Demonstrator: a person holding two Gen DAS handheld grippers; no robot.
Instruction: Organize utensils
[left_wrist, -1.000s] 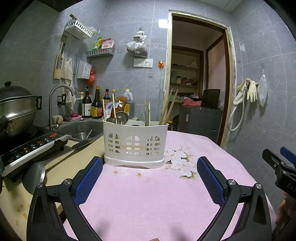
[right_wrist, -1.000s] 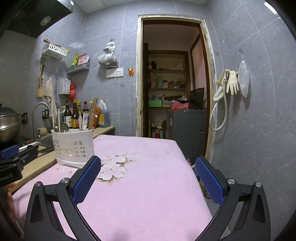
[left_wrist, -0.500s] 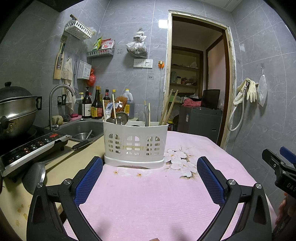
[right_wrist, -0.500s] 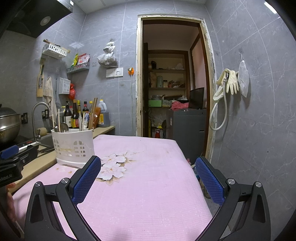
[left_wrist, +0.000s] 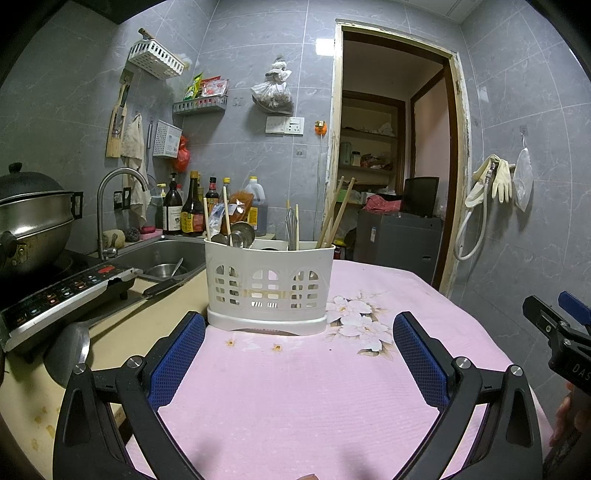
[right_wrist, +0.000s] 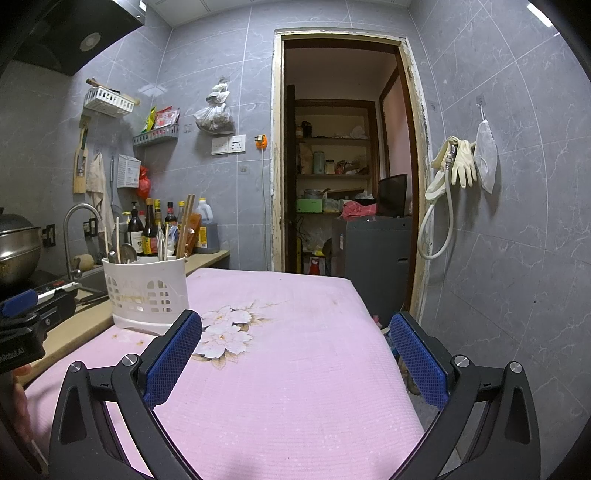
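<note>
Nothing has shifted since a second ago: both views match the earlier ones, grippers parked, caddy in the same spot. And we're at a standstill over the pink floral tablecloth (left_wrist: 295, 387). Left gripper (left_wrist: 298, 350) hangs with its blue pads spread wide, nothing between them; right gripper (right_wrist: 295, 354) likewise gaping and empty, out toward the table's 3 o'clock edge.

Straight ahead at 12 o'clock from the left gripper stands the white utensil caddy (left_wrist: 269, 284), upright on the cloth, close by the counter edge. From the right wrist it sits off at 10 o'clock. Inside it: wooden chopsticks (left_wrist: 338, 214) leaning toward 1 o'clock in the right compartment, a metal whisk or similar (left_wrist: 291, 229) in the middle, and spoons and ladles (left_wrist: 236, 232) bunched at the left. Over at 9 o'clock on the counter lies a large ladle (left_wrist: 68, 350) beside the induction cooker (left_wrist: 62, 295), outside the caddy, possibly a candidate for sorting.

Handling call: the chopsticks look light, stiff and thin, liable to roll or slip between the pads, so pinch them high on the exposed shafts. Steel pieces are heavier and slick; grip the handle near the caddy rim. The plastic caddy itself looks light and could tip or slide on the cloth if tugged.
</note>
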